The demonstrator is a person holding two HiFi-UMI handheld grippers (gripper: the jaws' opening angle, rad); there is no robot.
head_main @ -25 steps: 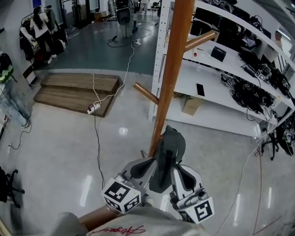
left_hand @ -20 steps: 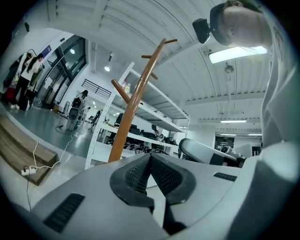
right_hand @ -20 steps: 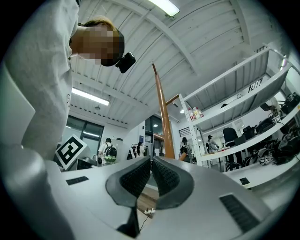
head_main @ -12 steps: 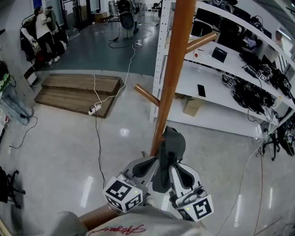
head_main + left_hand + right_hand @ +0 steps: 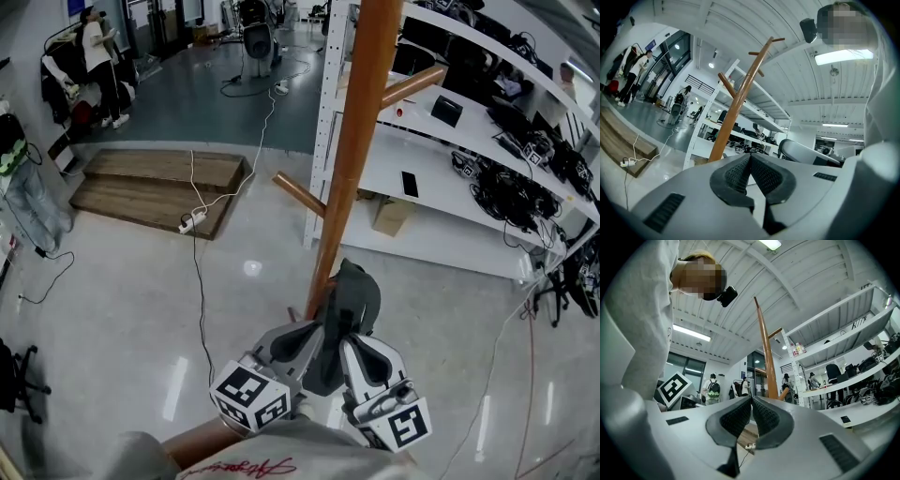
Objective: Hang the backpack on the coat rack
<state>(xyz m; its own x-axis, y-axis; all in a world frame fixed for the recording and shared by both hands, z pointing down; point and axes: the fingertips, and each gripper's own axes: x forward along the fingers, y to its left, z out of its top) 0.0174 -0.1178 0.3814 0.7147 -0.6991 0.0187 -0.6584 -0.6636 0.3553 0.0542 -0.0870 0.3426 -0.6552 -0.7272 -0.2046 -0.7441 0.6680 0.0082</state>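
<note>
1. Where the pads (image 5: pixel 737 174) meet: left gripper (image 5: pixel 750 158), jaws pressed together with nothing between them. Right gripper (image 5: pixel 752 400), likewise closed and empty.
2. Between the two grippers: dark grey backpack (image 5: pixel 347 302), resting against the lower pole of the wooden coat rack (image 5: pixel 354 159). Neither gripper has hold of it.
3. Status: probably hung on a low peg. That peg is hidden under the bag, so the hook-up cannot be confirmed. Upper peg (image 5: pixel 298 191) is bare.
4. Remaining: likely only drawing both grippers clear.
</note>
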